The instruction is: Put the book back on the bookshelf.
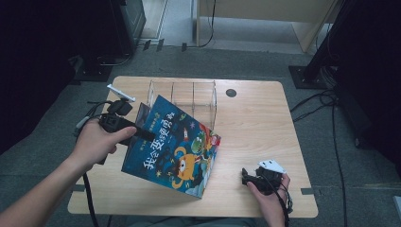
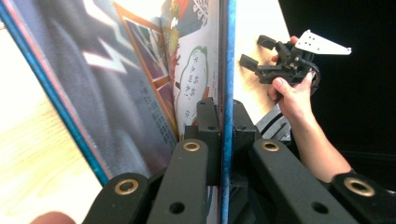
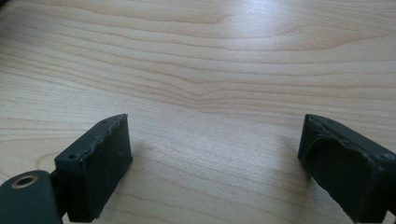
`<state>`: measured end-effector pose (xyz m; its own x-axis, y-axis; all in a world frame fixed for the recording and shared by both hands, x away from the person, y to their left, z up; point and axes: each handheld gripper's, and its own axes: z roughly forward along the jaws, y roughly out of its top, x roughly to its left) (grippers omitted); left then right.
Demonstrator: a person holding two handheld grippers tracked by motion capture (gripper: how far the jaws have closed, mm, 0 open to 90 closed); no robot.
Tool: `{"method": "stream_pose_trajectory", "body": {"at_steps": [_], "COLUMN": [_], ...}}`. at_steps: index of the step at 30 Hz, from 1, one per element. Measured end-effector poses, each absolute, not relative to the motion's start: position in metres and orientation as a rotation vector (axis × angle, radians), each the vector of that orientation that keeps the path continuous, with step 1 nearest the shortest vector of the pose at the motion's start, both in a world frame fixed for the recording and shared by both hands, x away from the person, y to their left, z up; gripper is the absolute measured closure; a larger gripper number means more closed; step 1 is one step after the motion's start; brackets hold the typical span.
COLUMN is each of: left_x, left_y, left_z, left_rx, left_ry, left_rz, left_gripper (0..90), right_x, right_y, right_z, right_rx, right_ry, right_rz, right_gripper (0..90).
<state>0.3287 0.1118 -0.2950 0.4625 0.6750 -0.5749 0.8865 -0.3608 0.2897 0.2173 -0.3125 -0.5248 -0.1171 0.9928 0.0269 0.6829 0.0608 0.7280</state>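
Observation:
A children's picture book with a dark blue cover and cartoon monsters is lifted at a tilt above the left middle of the wooden table. My left gripper is shut on its upper left edge. In the left gripper view the jaws pinch the blue cover edge, and inner pages fan open to the left. Near the table's front right, my right gripper stands open low over bare wood, nothing between its fingers. The right gripper appears farther off in the left gripper view.
A clear acrylic rack with several slots stands at the back of the table, just behind the book. A round cable hole sits at the back right. Dark stands and cables surround the table on the floor.

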Motion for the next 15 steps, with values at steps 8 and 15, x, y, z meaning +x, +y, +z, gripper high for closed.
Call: {"method": "stream_pose_trajectory", "body": {"at_steps": [8,15], "left_x": [0.322,0.319], "left_y": [0.094,0.086], "left_z": [-0.27,-0.245], "left_rx": [2.273,2.391], "left_ry": [1.256,1.27], "left_rz": [-0.408,-0.276], "left_gripper": [88.4,88.4], "right_x": [0.218,0.218], "right_y": [-0.313,-0.313], "right_z": [-0.525,-0.525], "right_rx": [1.666,1.663], "right_ry": [1.857,1.858], "right_rz": [0.828,0.828], "right_gripper": [8.8,8.7]}}
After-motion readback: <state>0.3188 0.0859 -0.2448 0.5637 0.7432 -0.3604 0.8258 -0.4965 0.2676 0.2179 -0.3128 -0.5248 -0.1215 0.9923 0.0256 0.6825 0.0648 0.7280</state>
